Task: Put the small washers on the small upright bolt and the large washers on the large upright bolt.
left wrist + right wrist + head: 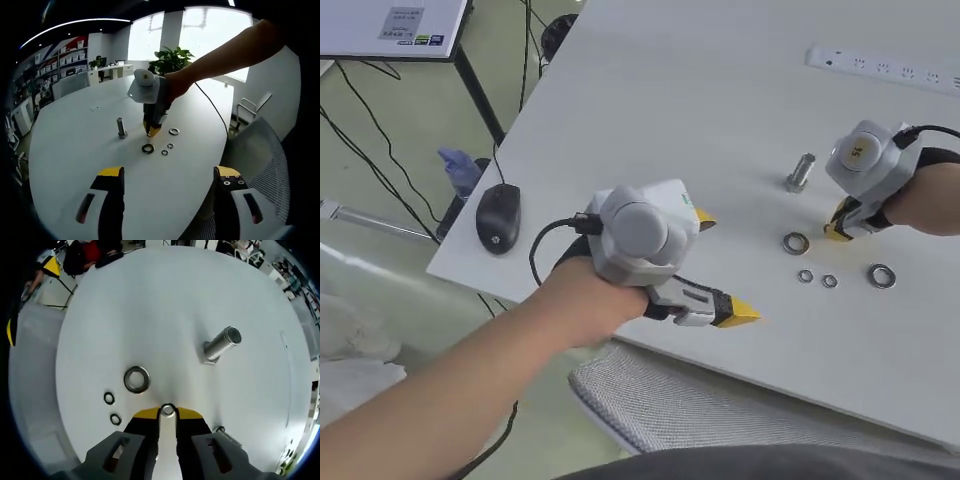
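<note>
Left gripper (722,265), closest, hangs over the near edge of the white table (670,100) with its jaws spread wide and empty. Far left, a label (402,24) on a white panel is too small to read; a black mouse (498,217) lies by the table corner. Mid-table the large bolt (800,172) stands upright, with two large washers (796,243) and two small washers (805,276) lying flat near it. Right gripper (838,232) has its tips at the table beside them, jaws nearly together around a small metal ring (168,410); whether they pinch it, or what it is, I cannot tell. At the right edge a power strip (885,70) is cut off
</note>
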{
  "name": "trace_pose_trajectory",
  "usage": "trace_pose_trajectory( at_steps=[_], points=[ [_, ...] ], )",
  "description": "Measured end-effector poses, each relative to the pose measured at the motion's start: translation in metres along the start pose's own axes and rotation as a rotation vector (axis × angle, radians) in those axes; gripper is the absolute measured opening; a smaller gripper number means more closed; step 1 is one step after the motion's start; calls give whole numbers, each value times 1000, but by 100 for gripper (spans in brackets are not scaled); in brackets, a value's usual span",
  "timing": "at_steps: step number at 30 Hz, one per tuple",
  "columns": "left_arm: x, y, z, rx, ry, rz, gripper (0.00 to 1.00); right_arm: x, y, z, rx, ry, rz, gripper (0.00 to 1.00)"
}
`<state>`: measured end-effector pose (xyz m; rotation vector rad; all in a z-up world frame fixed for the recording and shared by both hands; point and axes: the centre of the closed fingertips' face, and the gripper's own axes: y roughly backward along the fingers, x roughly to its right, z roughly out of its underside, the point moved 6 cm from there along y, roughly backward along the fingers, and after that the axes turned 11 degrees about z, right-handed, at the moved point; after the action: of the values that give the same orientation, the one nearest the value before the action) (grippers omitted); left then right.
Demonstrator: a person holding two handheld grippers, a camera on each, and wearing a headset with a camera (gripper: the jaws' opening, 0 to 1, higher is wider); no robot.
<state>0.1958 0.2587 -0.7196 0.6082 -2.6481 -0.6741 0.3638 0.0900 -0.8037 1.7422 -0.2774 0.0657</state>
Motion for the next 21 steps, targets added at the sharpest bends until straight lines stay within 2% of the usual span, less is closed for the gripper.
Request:
trace_pose_trajectory(
  at_steps=[7,13,18,21],
  points=[
    [-3,1,-4,13,14,-32,72,0,11,21,6,-5,4,12],
    [-4,2,-7,30,24,-62,72,1,21,45,2,-23,13,12],
    [-3,5,-9,46,28,-87,73,9,29,63,-10,-36,28,12],
    [-1,5,-7,59,57,-91,74,15,33,70,-14,-53,33,12]
  ],
)
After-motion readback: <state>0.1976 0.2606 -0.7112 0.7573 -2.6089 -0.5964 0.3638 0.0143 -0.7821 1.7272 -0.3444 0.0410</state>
